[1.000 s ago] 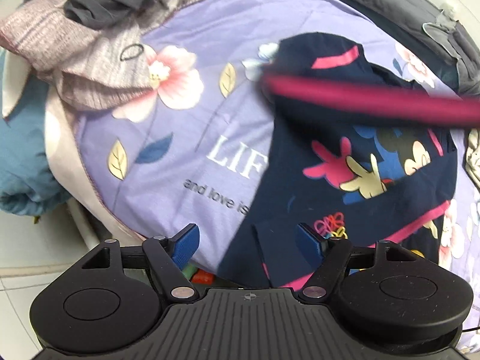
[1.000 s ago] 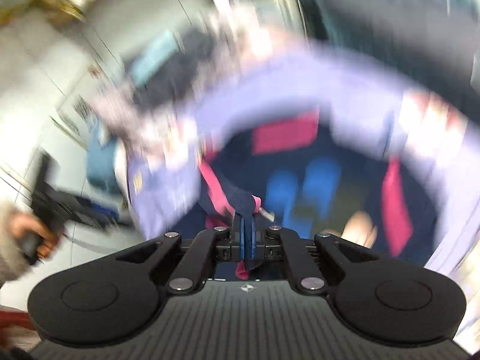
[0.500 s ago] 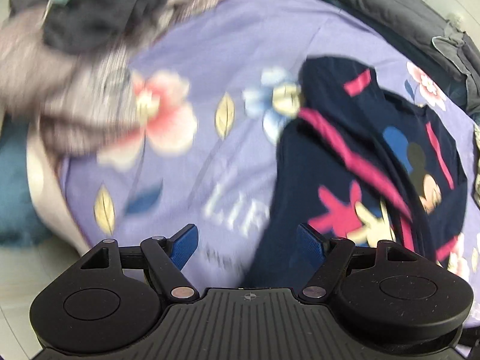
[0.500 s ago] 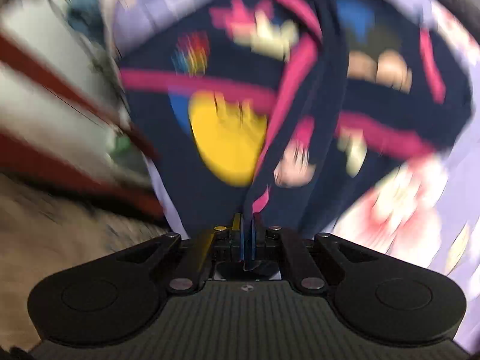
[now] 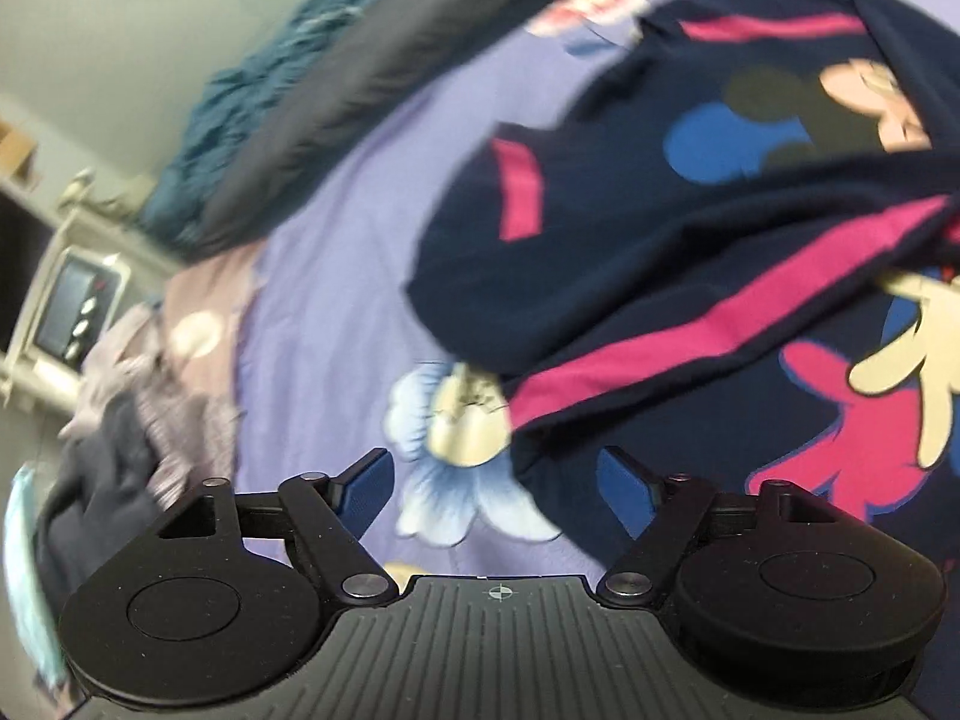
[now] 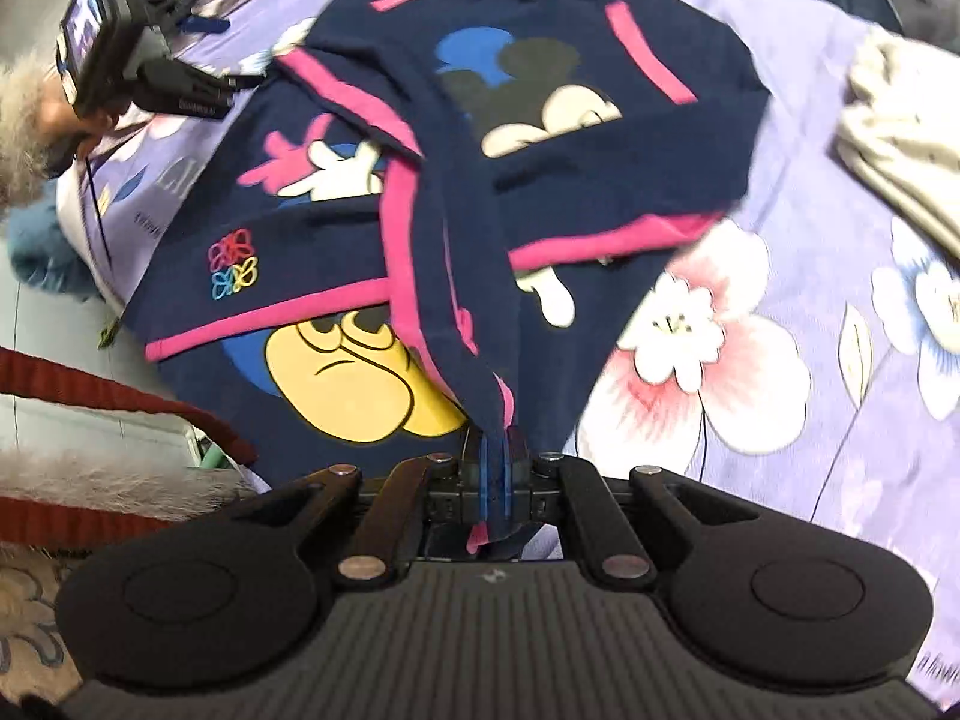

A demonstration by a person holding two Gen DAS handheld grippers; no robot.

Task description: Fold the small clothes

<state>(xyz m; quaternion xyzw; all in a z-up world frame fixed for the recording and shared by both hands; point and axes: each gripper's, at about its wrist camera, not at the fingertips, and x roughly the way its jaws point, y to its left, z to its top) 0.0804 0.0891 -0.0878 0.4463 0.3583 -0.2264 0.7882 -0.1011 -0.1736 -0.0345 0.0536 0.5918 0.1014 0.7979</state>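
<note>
A navy sweater (image 6: 606, 180) with pink stripes and cartoon mouse prints lies spread on the purple floral bedsheet (image 6: 780, 276). My right gripper (image 6: 493, 468) is shut on the end of one pink-trimmed sleeve (image 6: 444, 252), which runs diagonally across the sweater's front towards the near hem. In the left wrist view, my left gripper (image 5: 495, 483) is open, low over a blue printed flower just beside the sweater's (image 5: 690, 228) folded edge, with nothing between its blue pads (image 5: 367, 487). The right wrist view shows this left gripper (image 6: 222, 54) at the sweater's far left side.
A folded cream cloth (image 6: 888, 138) lies on the bed to the right. A pile of grey and mauve clothes (image 5: 132, 408) sits past the sheet's left side, with dark grey (image 5: 372, 84) and teal (image 5: 270, 78) bedding behind. A red, fur-cuffed sleeve (image 6: 90, 396) crosses the bed's near left edge.
My right gripper came down with the sleeve, drawing it across the sweater to the near hem. My left gripper rolled and dropped to the sweater's edge by the blue flower, still open.
</note>
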